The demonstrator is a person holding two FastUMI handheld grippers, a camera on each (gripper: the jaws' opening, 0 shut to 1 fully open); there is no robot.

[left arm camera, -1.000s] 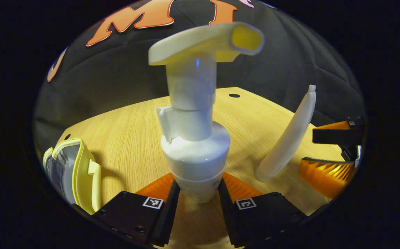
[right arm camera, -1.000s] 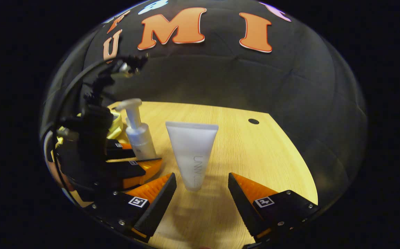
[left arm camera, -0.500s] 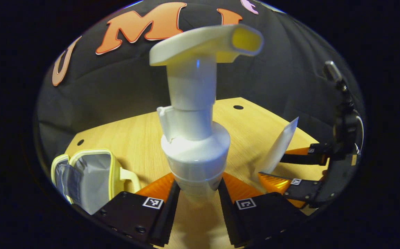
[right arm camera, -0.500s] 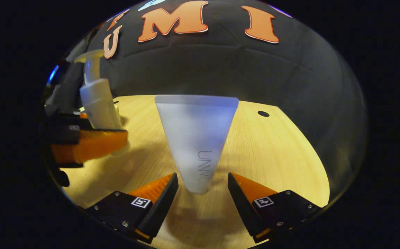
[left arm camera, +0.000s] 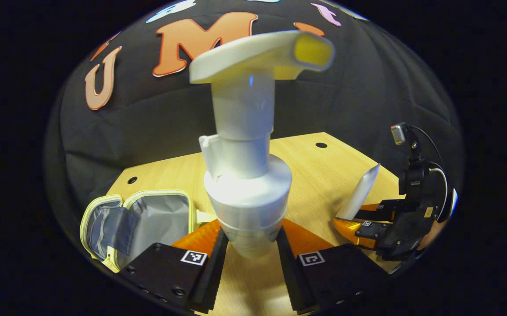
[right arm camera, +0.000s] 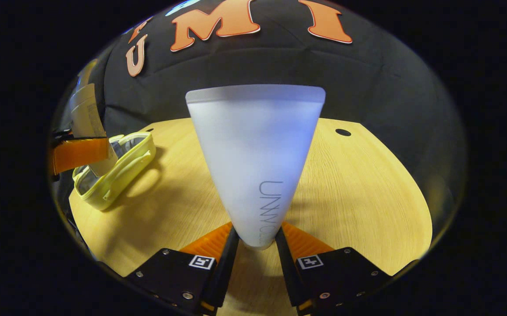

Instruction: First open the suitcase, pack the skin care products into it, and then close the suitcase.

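Observation:
My left gripper [left arm camera: 248,250] is shut on a white pump bottle [left arm camera: 247,175], held upright above the wooden table [left arm camera: 310,171]. The small yellow-trimmed suitcase [left arm camera: 144,219] lies open at lower left, its grey lining showing. My right gripper [right arm camera: 255,245] is shut on the base of a white tube [right arm camera: 255,149], which stands upright with its flat end up. In the left gripper view the right gripper [left arm camera: 358,221] and the tube [left arm camera: 361,191] sit at the right. In the right gripper view the pump bottle [right arm camera: 87,125] hangs at far left over the suitcase [right arm camera: 117,169].
The wooden table [right arm camera: 358,193] has small round holes near its far edge [right arm camera: 342,132]. Black cloth walls stand close behind it. A hand behind the right gripper shows at the right edge of the left gripper view.
My right gripper closed on the tube and lifted it. My left gripper carried the pump bottle up and toward the open suitcase, which now shows more of its lining.

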